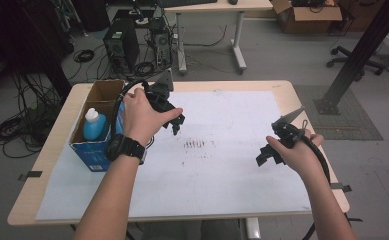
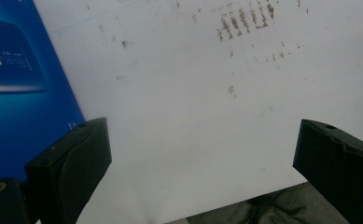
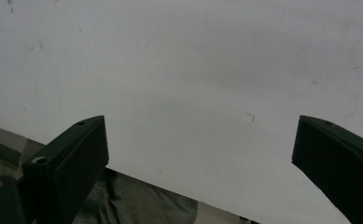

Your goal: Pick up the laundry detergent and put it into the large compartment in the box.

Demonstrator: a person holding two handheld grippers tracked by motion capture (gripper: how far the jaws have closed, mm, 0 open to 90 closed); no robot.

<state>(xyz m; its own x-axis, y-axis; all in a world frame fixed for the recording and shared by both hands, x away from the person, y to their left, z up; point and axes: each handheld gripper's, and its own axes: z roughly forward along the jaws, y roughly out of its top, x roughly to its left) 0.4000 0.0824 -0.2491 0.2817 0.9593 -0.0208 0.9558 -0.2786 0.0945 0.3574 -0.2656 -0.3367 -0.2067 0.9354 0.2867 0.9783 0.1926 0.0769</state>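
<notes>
Two black two-jaw grippers, left gripper [image 1: 176, 121] mid-left and right gripper [image 1: 266, 157] mid-right, both jaws wide and empty over one white paper sheet [image 1: 222, 165] on the wooden table [image 1: 302, 107]; one blue-sided cardboard box [image 1: 93, 150] holding one blue bottle [image 1: 94, 125] at left; grey floor.

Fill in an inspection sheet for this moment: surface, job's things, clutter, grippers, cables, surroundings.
Surface: wooden table under a white sheet; the sheet carries brownish smudge marks near its middle.
Job's things: open blue cardboard box at the table's left edge, with a blue bottle with a white cap standing inside.
Clutter: nothing seen on the sheet.
Grippers: left gripper held above the sheet beside the box, jaws wide apart, empty; right gripper above the sheet's right part, jaws wide apart, empty.
Cables: one black cable loops from the left gripper, another trails from the right one.
Surroundings: computer towers, floor cables, a second desk, a cardboard box.
</notes>
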